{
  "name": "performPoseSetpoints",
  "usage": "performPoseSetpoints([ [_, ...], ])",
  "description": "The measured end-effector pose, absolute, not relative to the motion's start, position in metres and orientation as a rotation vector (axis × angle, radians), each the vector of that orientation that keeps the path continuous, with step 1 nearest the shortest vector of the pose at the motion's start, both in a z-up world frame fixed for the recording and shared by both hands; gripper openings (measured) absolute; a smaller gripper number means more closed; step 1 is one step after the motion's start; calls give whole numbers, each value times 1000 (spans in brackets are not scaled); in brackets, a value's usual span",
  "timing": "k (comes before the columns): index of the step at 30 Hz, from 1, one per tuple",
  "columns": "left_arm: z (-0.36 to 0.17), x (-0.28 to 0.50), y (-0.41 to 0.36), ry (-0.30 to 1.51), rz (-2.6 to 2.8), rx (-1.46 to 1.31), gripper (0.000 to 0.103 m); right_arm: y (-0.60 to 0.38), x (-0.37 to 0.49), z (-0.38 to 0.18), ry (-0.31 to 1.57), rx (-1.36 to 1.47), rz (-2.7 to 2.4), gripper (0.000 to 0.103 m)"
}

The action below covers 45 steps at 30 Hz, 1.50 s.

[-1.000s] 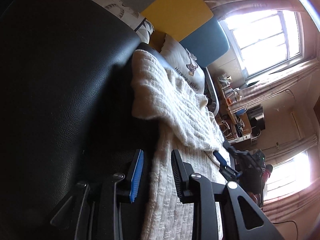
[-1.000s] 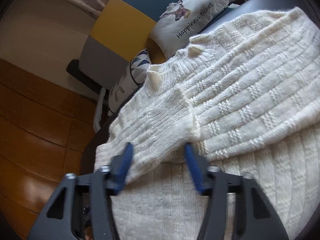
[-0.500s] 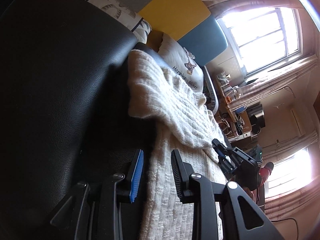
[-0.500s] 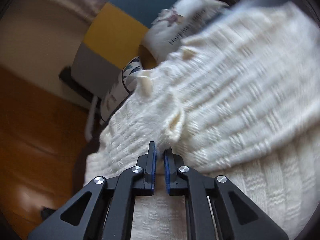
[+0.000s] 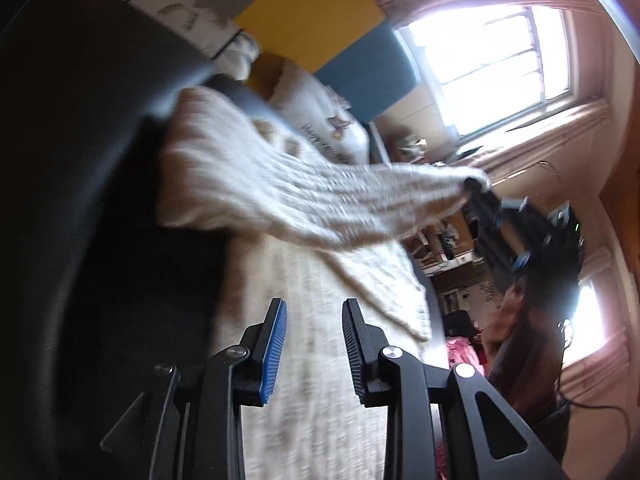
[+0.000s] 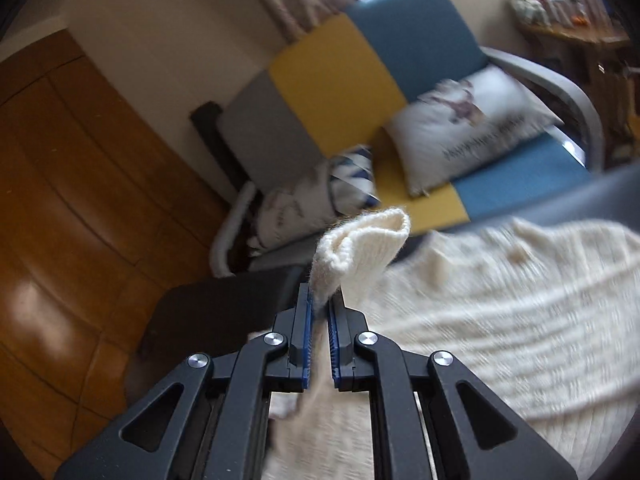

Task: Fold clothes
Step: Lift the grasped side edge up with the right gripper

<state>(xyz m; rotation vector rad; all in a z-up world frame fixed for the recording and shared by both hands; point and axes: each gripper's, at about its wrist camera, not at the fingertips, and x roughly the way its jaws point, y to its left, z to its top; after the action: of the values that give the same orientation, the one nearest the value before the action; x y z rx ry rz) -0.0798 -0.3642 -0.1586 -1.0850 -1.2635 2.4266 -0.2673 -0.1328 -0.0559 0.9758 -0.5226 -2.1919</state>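
A cream knit sweater (image 5: 320,380) lies spread on a black leather surface (image 5: 100,160). My right gripper (image 6: 321,296) is shut on the cuff of one sleeve (image 6: 368,236), and that cuff sticks up past the fingertips. In the left wrist view the sleeve (image 5: 340,200) stretches, lifted, from the sweater's far left edge across to the right gripper (image 5: 480,192). My left gripper (image 5: 314,308) hovers open over the sweater's body, with nothing pressed between its pads. The body of the sweater (image 6: 500,300) spreads to the right in the right wrist view.
Behind the black surface stands a sofa (image 6: 340,80) with grey, yellow and blue panels, and on it a white printed pillow (image 6: 472,120) and a patterned cushion (image 6: 352,176). A wooden wardrobe (image 6: 80,200) fills the left. A bright window (image 5: 480,60) and cluttered shelves (image 5: 448,240) lie to the right.
The right gripper closed on the sleeve cuff and rose, pulling the sleeve up off the sweater and across it. The left gripper drifted over the sweater's body, still open.
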Motion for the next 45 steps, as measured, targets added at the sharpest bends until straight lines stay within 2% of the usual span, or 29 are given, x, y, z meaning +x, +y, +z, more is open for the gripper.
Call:
performPoseSetpoints([
  [6, -153, -106, -347, -1193, 2475, -1054, 28, -157, -269, 2, -461, 859, -2178, 8],
  [12, -164, -126, -360, -1299, 2535, -1056, 27, -167, -261, 39, -398, 775, -2169, 8],
  [22, -179, -131, -389, -1449, 2649, -1103, 27, -153, -257, 50, -370, 760, -2203, 8],
  [28, -177, -129, -399, -1399, 2690, -1136, 27, -144, -267, 50, -369, 763, -2238, 8],
  [35, -167, -132, -395, -1255, 2689, -1134, 27, -141, -271, 57, -354, 745, -2269, 8],
  [40, -175, -141, -394, -1298, 2620, -1191, 27, -141, -271, 69, -338, 718, -2281, 8],
  [45, -175, -149, -382, -1231, 2624, -1234, 27, -141, -273, 81, -329, 693, -2292, 8],
])
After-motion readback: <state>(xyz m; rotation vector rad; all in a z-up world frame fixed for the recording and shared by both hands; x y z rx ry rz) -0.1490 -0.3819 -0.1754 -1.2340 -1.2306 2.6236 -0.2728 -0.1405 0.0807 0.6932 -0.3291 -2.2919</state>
